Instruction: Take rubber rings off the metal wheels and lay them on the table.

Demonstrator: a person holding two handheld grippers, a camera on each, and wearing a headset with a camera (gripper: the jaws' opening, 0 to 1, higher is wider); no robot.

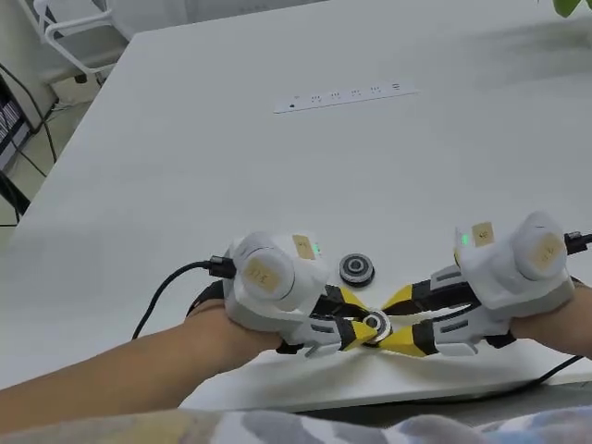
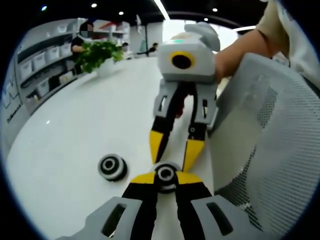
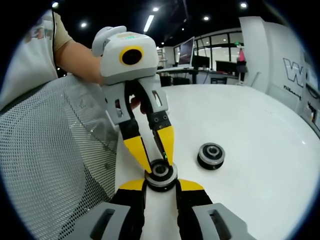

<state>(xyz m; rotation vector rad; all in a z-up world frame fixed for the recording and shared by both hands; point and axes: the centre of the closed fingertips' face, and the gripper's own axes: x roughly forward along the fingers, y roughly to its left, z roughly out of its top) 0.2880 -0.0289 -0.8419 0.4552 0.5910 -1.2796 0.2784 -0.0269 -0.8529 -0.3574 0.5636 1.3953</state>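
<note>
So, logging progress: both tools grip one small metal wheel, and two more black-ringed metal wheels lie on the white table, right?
No: one black-ringed metal wheel lies on the white table, not two, per the head view. Left tool and right tool do grip the small metal wheel.

Head view: near wheel [image 1: 375,325] is at 6 o'clock on the table [image 1: 185,185], by its near edge. Left gripper [image 1: 357,332] is at the wheel's 9, right gripper [image 1: 393,332] at its 3, both sets of tips on it. Far wheel [image 1: 356,268] lies just beside at its 11. Power strip [image 1: 342,95] is well apart at 12.
</note>
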